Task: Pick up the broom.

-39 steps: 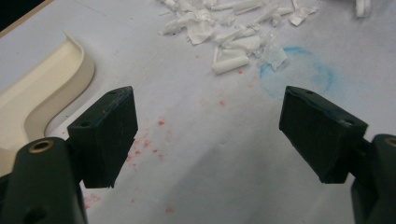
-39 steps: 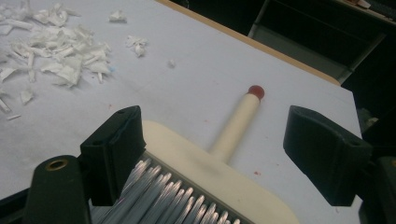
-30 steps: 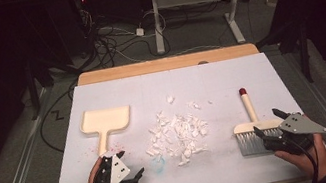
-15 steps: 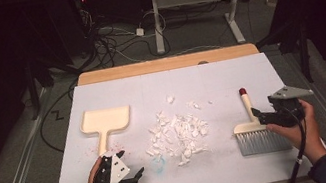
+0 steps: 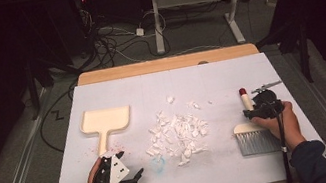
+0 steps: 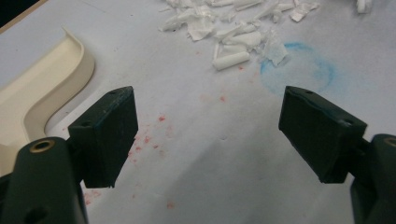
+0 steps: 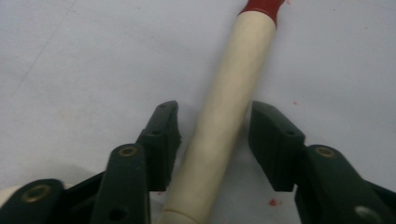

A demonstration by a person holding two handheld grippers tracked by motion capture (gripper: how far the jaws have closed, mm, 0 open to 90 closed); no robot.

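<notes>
The right gripper (image 7: 214,140) straddles the cream handle of the hand brush (image 5: 251,126), which lies at the right of the white worktop (image 5: 209,78). Its jaws have just been closing, yet a slim gap shows either side of the handle. The left gripper (image 6: 208,135) rests wide open and empty beside the dustpan (image 5: 105,122), near the paper scraps (image 5: 178,132).

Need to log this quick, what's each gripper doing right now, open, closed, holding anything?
Left gripper: open, holding nothing.
Right gripper: open, jaws have just been closing around the brush handle, pads not yet pressing on it.
</notes>
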